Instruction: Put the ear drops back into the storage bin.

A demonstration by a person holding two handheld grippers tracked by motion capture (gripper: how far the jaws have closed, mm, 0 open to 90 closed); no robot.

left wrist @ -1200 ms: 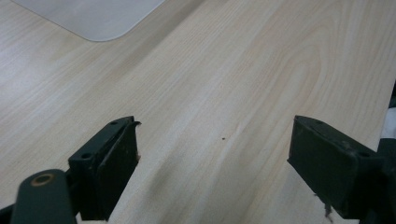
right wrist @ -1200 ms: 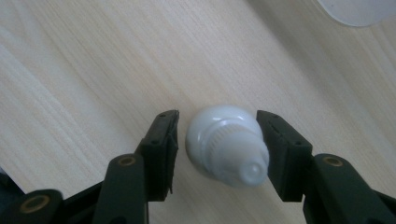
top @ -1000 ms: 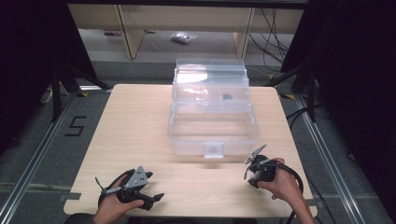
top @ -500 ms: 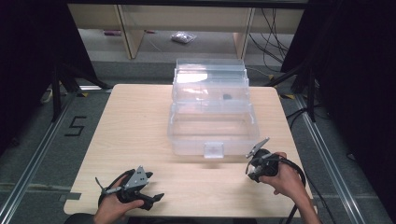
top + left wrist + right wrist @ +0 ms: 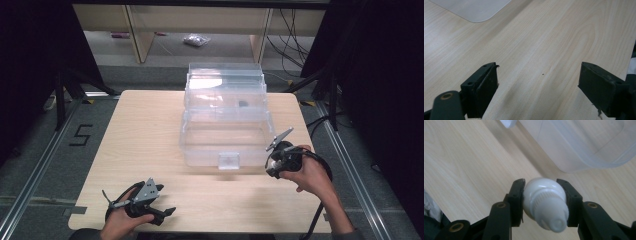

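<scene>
Clearly, floor marking (image 5: pixel 80 135) beside table (image 5: pixel 140 150) reads "5".

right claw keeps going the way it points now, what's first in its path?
Likely the clear box. The right claw, shut on a small white bottle, points at the table just short of the box's rounded lower wall. Depth is unclear, so it may touch the tabletop first.

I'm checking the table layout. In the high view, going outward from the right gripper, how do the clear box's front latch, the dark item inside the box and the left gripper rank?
1. front latch, just left of the right gripper
2. dark item, farther back inside the clear box
3. left gripper, across the table's near edge
</scene>
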